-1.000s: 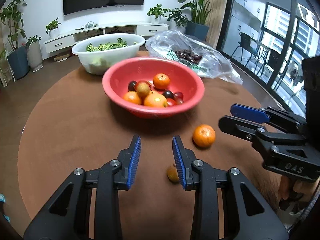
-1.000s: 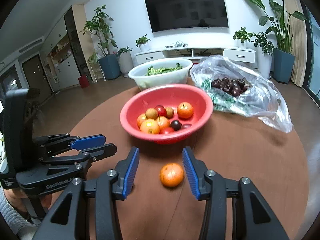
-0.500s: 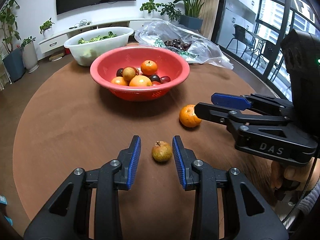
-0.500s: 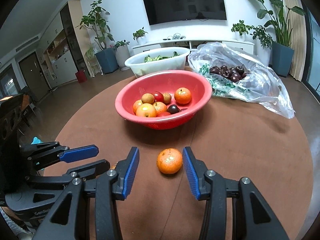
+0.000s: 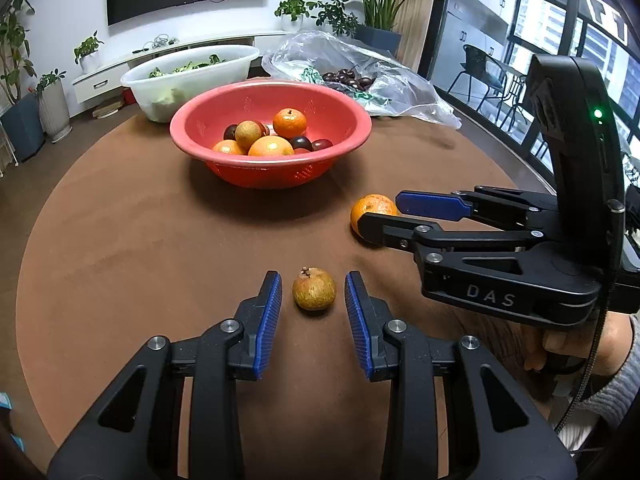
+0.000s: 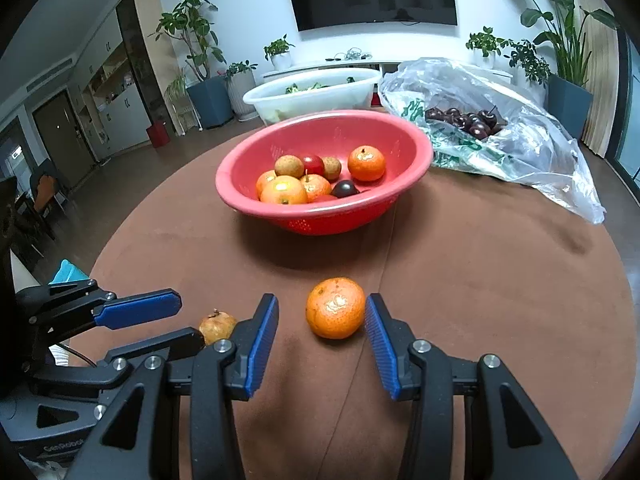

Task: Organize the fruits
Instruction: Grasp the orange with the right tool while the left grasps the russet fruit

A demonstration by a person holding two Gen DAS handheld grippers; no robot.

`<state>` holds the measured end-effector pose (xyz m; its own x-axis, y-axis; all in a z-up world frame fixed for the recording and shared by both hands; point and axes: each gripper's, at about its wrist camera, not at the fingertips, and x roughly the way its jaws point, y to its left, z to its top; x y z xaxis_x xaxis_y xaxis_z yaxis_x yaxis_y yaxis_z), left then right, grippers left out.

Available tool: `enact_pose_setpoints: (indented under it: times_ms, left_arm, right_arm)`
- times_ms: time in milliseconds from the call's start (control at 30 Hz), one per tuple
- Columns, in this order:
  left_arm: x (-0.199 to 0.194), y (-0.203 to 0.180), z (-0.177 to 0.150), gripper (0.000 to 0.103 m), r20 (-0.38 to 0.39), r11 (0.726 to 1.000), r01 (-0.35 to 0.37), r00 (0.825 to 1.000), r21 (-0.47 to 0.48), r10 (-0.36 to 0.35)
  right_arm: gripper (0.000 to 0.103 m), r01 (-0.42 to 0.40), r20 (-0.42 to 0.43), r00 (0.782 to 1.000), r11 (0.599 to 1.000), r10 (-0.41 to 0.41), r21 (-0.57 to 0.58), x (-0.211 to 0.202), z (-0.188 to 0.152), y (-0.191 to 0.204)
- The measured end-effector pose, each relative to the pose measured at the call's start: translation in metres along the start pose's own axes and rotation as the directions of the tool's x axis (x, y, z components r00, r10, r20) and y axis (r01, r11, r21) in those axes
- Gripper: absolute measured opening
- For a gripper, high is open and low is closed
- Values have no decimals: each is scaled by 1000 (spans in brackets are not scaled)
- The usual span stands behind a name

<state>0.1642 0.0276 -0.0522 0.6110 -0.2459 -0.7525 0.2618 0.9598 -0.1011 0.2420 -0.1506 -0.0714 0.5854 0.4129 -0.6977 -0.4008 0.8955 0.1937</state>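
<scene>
A small brown fruit (image 5: 314, 289) lies on the brown table between the open fingers of my left gripper (image 5: 313, 288), untouched. A tangerine (image 6: 335, 308) lies between the open fingers of my right gripper (image 6: 321, 312), close to the right pad. The brown fruit (image 6: 218, 326) also shows in the right wrist view, partly behind the left gripper (image 6: 160, 320). In the left wrist view the tangerine (image 5: 372, 210) sits at the right gripper's (image 5: 380, 214) tips. A red bowl (image 5: 224, 108) (image 6: 400, 136) with several fruits stands beyond.
A white basin (image 5: 192, 76) of greens stands behind the red bowl. A clear plastic bag (image 6: 532, 152) with dark cherries lies at the back right. The round table's edge (image 6: 624, 280) curves close on the right.
Both grippers moved lower and forward. The brown fruit now sits between the left fingers and the tangerine between the right fingers. Both stayed open.
</scene>
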Motion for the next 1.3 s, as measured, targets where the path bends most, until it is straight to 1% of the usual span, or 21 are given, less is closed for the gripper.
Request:
enact_pose_setpoints:
  times_ms: [267, 367, 533, 600, 800, 967, 1133, 1300]
  left_arm:
    - [6, -1, -2, 31, -12, 1000, 16, 1000, 8, -16]
    - [9, -3, -3, 31, -18, 1000, 19, 1000, 11, -19]
    - [16, -5, -3, 31, -29, 1000, 20, 999, 13, -20]
    - [17, -5, -4, 31, -26, 1000, 11, 1000, 16, -10]
    - [18, -3, -4, 31, -14, 1000, 13, 1000, 5, -13]
    - [22, -1, -4, 31, -14, 1000, -14, 1000, 17, 14]
    - [30, 4, -5, 31, -32, 999, -38, 999, 15, 39]
    - [35, 8, -4, 31, -46, 1000, -27, 999, -6, 26]
  right_arm:
    - [48, 38, -12, 999, 999, -38, -22, 6, 1, 0]
    - [47, 58, -17, 998, 998, -58, -27, 8, 1, 0]
    - [39, 83, -24, 996, 996, -84, -29, 11, 2, -3]
    - [39, 77, -27, 997, 997, -78, -20, 11, 3, -5]
    - [38, 52, -27, 998, 999, -52, 9, 10, 5, -10]
    - [38, 41, -21, 999, 999, -41, 29, 7, 5, -13]
    - [38, 36, -18, 999, 999, -36, 33, 6, 5, -12]
    - [38, 31, -18, 999, 999, -31, 34, 5, 5, -11]
